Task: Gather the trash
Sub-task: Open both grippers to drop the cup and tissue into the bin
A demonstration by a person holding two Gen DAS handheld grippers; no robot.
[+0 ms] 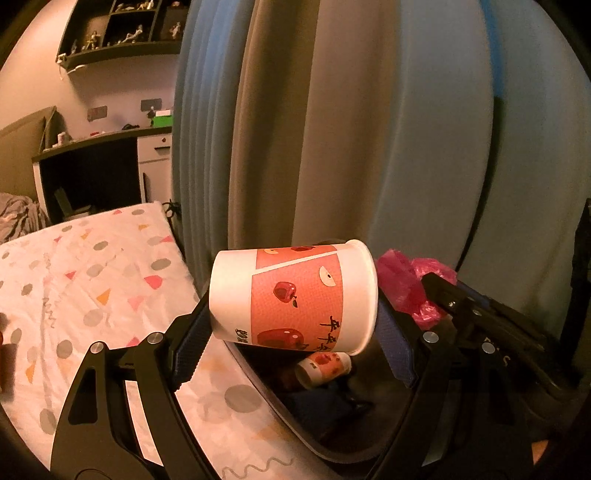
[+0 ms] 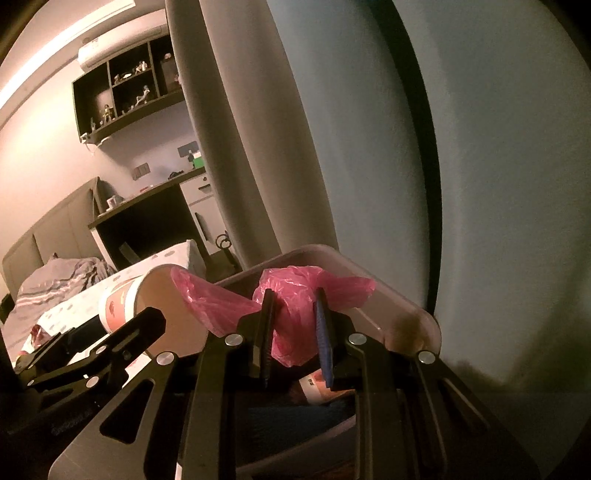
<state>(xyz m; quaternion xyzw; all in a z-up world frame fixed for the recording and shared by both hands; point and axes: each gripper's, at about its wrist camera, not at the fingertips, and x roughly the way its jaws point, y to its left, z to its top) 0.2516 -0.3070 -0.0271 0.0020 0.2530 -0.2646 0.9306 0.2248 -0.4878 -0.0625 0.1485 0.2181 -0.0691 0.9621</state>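
My left gripper [image 1: 291,332] is shut on a white paper cup with an orange apple print [image 1: 295,295], held sideways over the open bin [image 1: 332,458]. A second apple-print cup [image 1: 325,367] lies inside the bin. My right gripper [image 2: 293,332] is shut on a crumpled pink plastic bag [image 2: 295,295] above the same bin [image 2: 417,314]. The pink bag [image 1: 413,280] also shows in the left wrist view, right of the cup. The held cup [image 2: 147,306] shows in the right wrist view at the left, its mouth facing the camera.
A bed with a white spotted cover [image 1: 85,295] lies left of the bin. Blue-grey curtains [image 1: 369,129] hang right behind it. A dark desk [image 1: 88,173] and wall shelves [image 1: 118,33] stand at the far side.
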